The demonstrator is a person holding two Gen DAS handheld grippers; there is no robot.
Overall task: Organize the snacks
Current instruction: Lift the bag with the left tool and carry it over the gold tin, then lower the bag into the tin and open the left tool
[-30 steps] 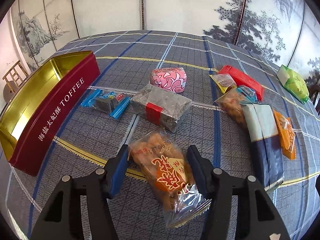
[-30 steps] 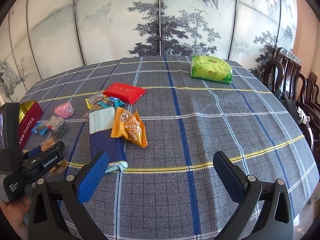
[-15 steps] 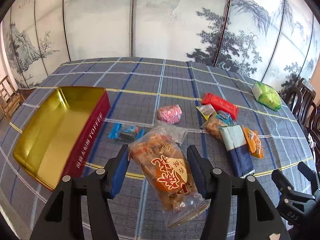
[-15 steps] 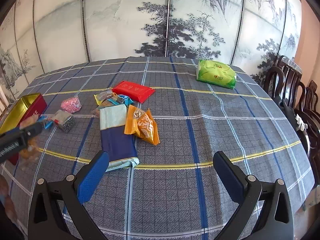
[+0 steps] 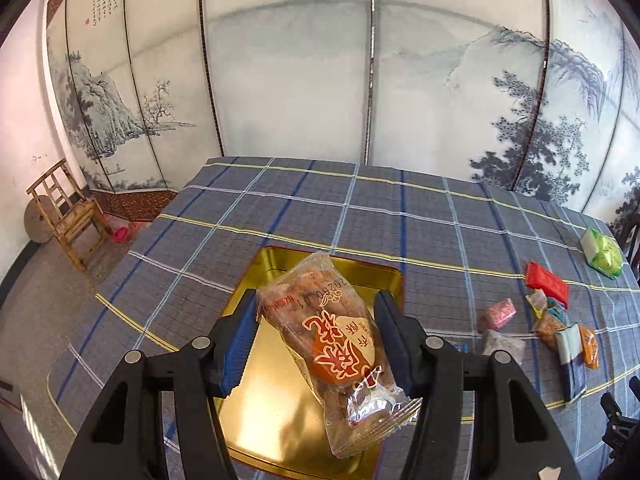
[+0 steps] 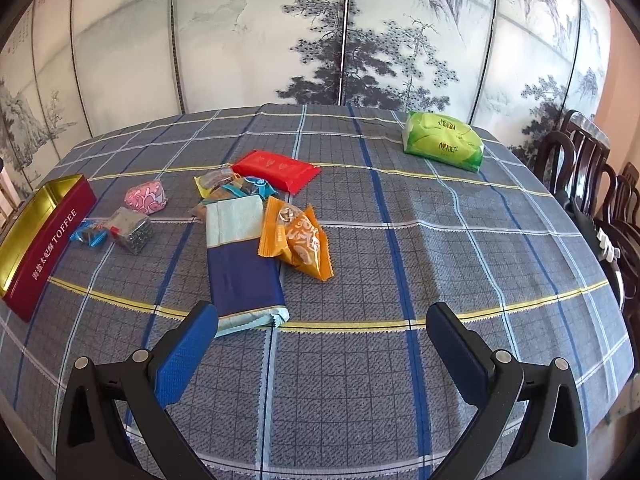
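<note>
The clear snack packet [image 5: 334,344] with red characters was clamped across its width between the blue pads of the left gripper [image 5: 316,340], raised above the open gold inside of the toffee tin [image 5: 260,420]. Its long axis ran along the fingers, slightly askew: the sealed far end pointed away toward the tin's far rim, the crimped near end hung low and to the right by the camera.

A second before, the same packet lay gripped low over the tablecloth [image 5: 360,208], with the tin off to the left showing its red side; half a second before, the tin had drawn nearer but still sat left of the packet. The grip width looked unchanged.

The right gripper [image 6: 322,344] stood wide open with nothing between its pads, above bare cloth near the table's front edge. Beyond it lay the blue-and-teal packet [image 6: 240,256], the orange packet [image 6: 298,238], the red packet [image 6: 276,168] and smaller sweets, with the green pack [image 6: 442,146] well apart near the far right edge. The right half of the cloth lay free.
</note>
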